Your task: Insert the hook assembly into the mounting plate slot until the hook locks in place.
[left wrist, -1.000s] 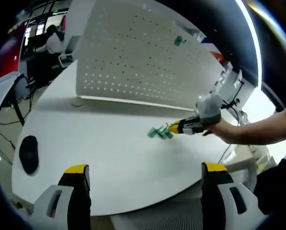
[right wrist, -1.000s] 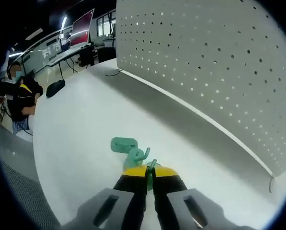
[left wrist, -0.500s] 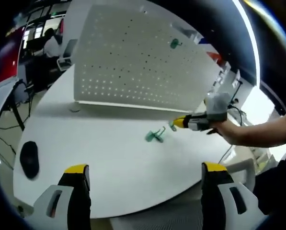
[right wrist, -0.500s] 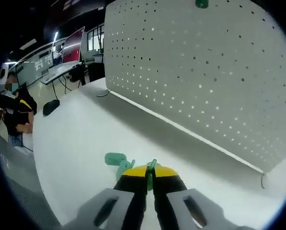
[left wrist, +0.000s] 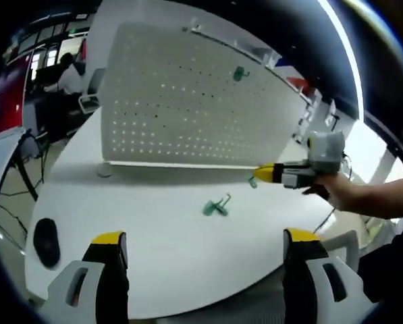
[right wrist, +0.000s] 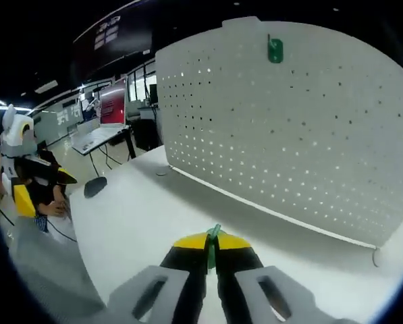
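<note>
Lifted clear of the table since the earlier frame, the right gripper (right wrist: 211, 244) now hangs in the air with a green hook (right wrist: 213, 234) pinched between its closed yellow-tipped jaws. In the left gripper view, the same gripper (left wrist: 260, 176) enters from the right, held by a hand (left wrist: 333, 191), with its green hook (left wrist: 252, 181) at the tip — above the table (left wrist: 154, 229) and in front of the pegboard (left wrist: 187, 101). A second green piece (left wrist: 216, 205) lies on the table, well apart from the lifted hook. Another green hook (right wrist: 275, 49) sits mounted near the pegboard's top edge. The left gripper (left wrist: 204, 251) has its jaws spread wide, nothing between them. A dark mouse (left wrist: 46, 241) rests near the table's edge.
</note>
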A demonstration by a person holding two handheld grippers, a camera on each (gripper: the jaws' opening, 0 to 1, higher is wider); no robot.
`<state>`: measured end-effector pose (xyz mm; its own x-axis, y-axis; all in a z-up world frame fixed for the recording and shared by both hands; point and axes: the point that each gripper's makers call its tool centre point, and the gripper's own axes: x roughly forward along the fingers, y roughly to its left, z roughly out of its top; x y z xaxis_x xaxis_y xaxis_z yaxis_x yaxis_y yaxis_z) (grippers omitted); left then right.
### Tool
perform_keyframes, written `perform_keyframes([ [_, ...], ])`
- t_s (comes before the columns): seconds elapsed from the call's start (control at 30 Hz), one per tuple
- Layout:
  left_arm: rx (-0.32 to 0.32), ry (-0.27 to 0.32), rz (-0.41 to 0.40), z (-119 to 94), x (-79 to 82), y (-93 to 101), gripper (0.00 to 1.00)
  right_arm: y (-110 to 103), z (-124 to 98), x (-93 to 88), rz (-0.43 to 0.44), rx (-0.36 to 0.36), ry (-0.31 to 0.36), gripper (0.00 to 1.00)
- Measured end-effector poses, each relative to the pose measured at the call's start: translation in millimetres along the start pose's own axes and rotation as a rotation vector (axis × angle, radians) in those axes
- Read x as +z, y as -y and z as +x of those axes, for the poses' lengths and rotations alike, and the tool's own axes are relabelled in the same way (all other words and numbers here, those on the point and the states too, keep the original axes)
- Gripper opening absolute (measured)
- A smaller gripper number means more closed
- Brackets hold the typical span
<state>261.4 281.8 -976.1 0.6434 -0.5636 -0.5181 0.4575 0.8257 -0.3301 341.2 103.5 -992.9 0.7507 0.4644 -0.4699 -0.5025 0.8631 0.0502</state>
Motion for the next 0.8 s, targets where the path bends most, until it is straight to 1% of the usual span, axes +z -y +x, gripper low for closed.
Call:
perform_keyframes([
  [0.1, -0.01, 0.012, -0.006, 0, 4.6, 3.7, 0.94, -19, -8, 9.8, -0.016, 0.036, 0.034, 0.0],
  [0.13, -0.013, 0.014, -0.006, 0, 5.8, 5.2, 0.93, -28, -11, 15.3, -0.017, 0.059, 0.057, 0.0],
  [0.2, -0.01, 0.021, -0.005, 0, 8.8, 7.0, 0.93, -42, -18, 23.0, -0.015, 0.079, 0.084, 0.0],
  [0.27, -0.014, 0.027, -0.012, 0, 11.3, 8.6, 0.92, -54, -24, 30.2, 0.005, 0.109, 0.109, 0.0],
  [0.3, -0.02, 0.031, -0.02, 0, 12.9, 10.6, 0.91, -61, -28, 35.7, 0.014, 0.114, 0.13, 0.0],
  [0.33, -0.022, 0.033, -0.022, 0, 13.6, 11.2, 0.9, -63, -30, 37.5, 0.018, 0.117, 0.138, 0.0],
  [0.4, -0.034, 0.042, -0.03, 0, 16.7, 15.7, 0.89, -75, -36, 44.2, 0.035, 0.137, 0.16, 0.0],
  [0.43, -0.049, 0.05, -0.041, 0, 18.6, 18.9, 0.88, -82, -40, 48.9, 0.041, 0.147, 0.177, 0.0],
  [0.5, -0.111, 0.066, -0.125, 1, 23.0, 31.0, 0.88, -95, -45, 54.8, 0.043, 0.171, 0.2, 0.0],
  [0.53, -0.115, 0.069, -0.132, 1, 24.0, 32.2, 0.87, -99, -47, 56.8, 0.041, 0.177, 0.208, 0.0],
  [0.6, -0.125, 0.077, -0.123, 1, 27.3, 35.5, 0.82, -110, -51, 61.8, 0.033, 0.194, 0.227, 0.0],
  [0.7, -0.167, 0.093, -0.154, 0, 32.6, 44.7, 0.75, -123, -57, 70.0, 0.013, 0.216, 0.256, 0.0],
  [0.8, -0.19, 0.08, -0.138, -1, 33.7, 52.4, 0.67, -132, -60, 75.7, -0.01, 0.231, 0.275, 0.0],
])
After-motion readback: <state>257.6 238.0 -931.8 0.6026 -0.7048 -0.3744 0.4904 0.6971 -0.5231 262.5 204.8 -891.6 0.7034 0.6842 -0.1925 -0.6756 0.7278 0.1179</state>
